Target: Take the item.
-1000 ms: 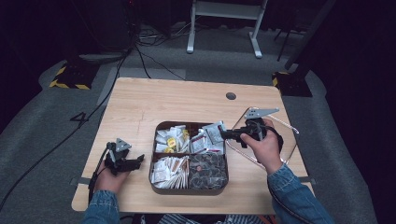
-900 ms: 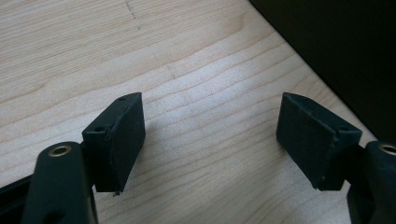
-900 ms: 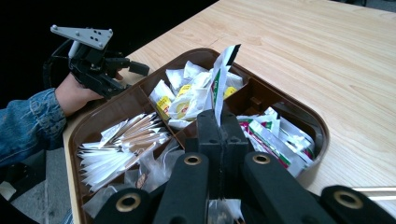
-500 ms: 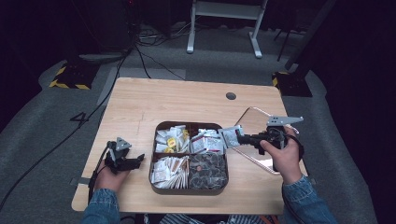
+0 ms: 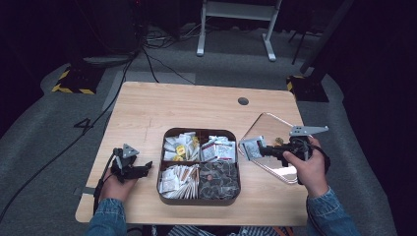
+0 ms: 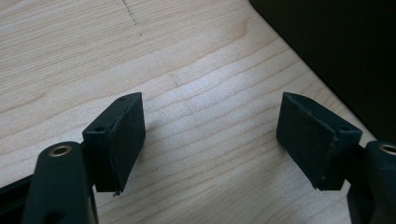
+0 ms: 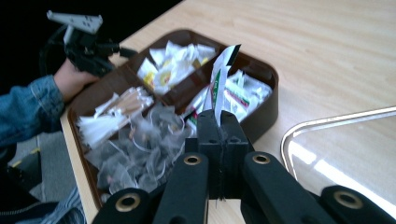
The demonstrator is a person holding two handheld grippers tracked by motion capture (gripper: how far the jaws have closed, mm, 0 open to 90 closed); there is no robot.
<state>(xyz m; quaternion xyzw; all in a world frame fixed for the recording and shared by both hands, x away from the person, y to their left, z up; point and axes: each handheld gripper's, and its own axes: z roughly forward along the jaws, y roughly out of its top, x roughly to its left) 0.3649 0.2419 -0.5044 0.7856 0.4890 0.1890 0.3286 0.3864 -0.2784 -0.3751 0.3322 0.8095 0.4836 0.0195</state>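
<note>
A brown box [image 5: 198,131] split into compartments sits at the table's front middle, with white and yellow sachets, stir sticks and mesh tea bags in it. My right gripper [image 5: 263,150] is shut on a white sachet [image 5: 252,147] and holds it over the left edge of a shiny tray [image 5: 269,124] to the right of the box. In the right gripper view the sachet [image 7: 219,79] stands upright, pinched between the closed jaws of that gripper [image 7: 220,126]. My left gripper [image 5: 147,167] rests on the table left of the box. Its jaws are open over bare wood [image 6: 210,135].
A small gold item [image 5: 279,141] lies on the shiny tray. A round cable hole [image 5: 243,101] sits in the tabletop behind it. The far half of the table [image 5: 187,103] is bare wood. Cables and a stand's legs are on the floor beyond.
My right gripper has carried the white sachet to the right, from above the box's right compartments to over the shiny tray. The left hand has stayed put.
</note>
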